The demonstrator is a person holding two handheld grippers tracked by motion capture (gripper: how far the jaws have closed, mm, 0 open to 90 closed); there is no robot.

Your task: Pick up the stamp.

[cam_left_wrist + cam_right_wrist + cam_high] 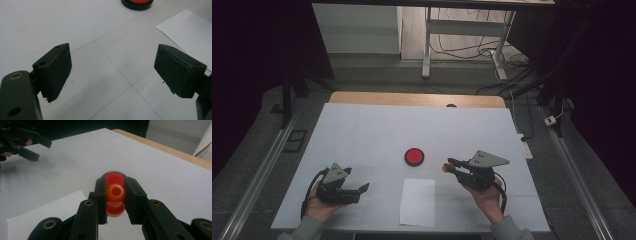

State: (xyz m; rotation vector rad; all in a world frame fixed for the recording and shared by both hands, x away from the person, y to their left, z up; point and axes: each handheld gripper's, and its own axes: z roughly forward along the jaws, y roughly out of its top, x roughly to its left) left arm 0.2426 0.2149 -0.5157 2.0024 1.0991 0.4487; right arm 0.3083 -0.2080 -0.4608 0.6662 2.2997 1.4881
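My right gripper [448, 166] is shut on a small orange bead [115, 192] with a hole through it. It is held just above the table, right of a round red disc with a black rim [414, 156]. In the right gripper view the red disc [114, 177] shows just behind the bead, between the jaws. My left gripper [358, 183] rests low at the front left, open, with nothing between its pads [56, 67]. The left gripper [40, 150] also appears far left in the right gripper view.
A white sheet of paper [417, 201] lies near the front edge between the hands; the paper [190, 32] reaches toward the left gripper's right jaw. The white table cover [377, 130] has a wooden edge [412, 98] at the back. Beyond it stand desk legs and cables.
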